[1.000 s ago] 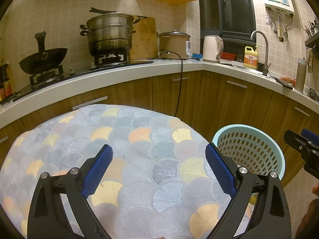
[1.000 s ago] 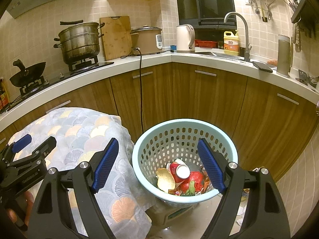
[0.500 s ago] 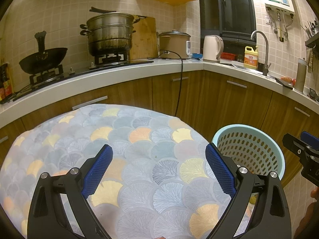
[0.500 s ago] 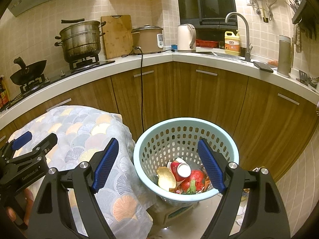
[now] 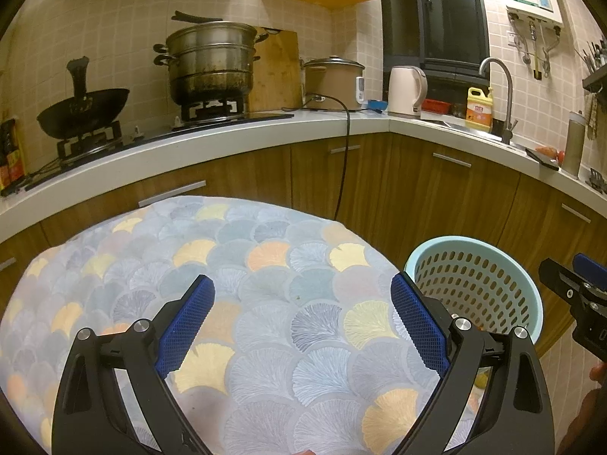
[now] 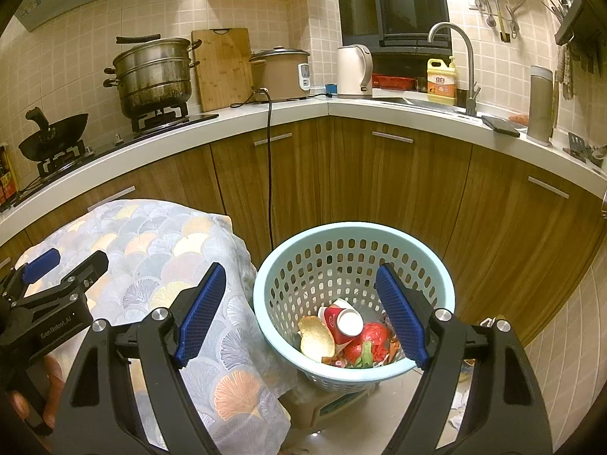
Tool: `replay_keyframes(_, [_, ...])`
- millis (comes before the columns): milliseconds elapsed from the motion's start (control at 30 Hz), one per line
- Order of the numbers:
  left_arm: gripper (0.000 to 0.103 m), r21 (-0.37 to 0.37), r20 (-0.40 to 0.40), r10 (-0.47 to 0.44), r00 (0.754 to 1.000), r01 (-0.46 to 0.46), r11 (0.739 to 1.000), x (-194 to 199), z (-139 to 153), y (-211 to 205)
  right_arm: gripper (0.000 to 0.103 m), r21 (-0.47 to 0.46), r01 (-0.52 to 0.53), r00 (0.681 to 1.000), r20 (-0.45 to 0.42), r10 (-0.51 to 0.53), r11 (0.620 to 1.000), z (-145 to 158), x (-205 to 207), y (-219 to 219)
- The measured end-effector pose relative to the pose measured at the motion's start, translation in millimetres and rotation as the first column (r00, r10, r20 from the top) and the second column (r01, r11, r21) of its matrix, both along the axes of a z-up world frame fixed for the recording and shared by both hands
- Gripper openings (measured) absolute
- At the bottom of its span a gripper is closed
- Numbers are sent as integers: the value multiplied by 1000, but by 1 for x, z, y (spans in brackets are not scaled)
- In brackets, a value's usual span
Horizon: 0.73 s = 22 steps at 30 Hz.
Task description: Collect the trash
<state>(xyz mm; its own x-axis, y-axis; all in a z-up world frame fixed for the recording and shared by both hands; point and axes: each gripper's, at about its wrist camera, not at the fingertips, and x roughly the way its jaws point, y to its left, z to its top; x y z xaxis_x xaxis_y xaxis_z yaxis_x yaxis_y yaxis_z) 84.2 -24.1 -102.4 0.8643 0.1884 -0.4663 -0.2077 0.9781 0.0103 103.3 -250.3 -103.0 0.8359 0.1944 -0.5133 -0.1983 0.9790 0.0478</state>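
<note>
Nothing moved, basket [image 5: 474,284] bottom hidden, trash [image 6: 341,333] jumbled

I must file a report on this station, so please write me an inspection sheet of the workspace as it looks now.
Surface: table under a fan-patterned cloth; no trash seen on it.
Job's things: light blue basket stands beside the table, holding a red paper cup, a piece of bread and red and green scraps.
Clutter: nothing seen on the cloth; some scraps lie on the floor by the basket.
Grippers: left gripper open and empty over the cloth; right gripper open and empty over the basket.
Cables: black cord hangs from the rice cooker down the cabinet front.
Surroundings: steamer pot, wok, kettle, sink tap.
</note>
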Motion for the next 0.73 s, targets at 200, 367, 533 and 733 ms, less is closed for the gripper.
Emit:
replay_keyframes(200, [91, 9, 2, 7, 1000, -7, 1000, -1, -1, 0, 77, 1, 1, 1000, -4, -1, 1000, -2, -1, 0])
replay_keyframes(367, [91, 43, 24, 20, 1000, -21, 999, -4, 1, -5, 77, -2, 2, 1000, -2, -2, 1000, -3, -1, 1])
replay_keyframes(533, [92, 37, -2, 7, 1000, -7, 999, -2, 0, -8, 77, -10, 3, 1000, 8, -3, 1000, -2, -3, 1])
replay_keyframes(733, [92, 37, 4, 17, 1000, -17, 999, -3, 1, -7, 77, -13, 15, 1000, 22, -14, 1000, 3, -4, -1])
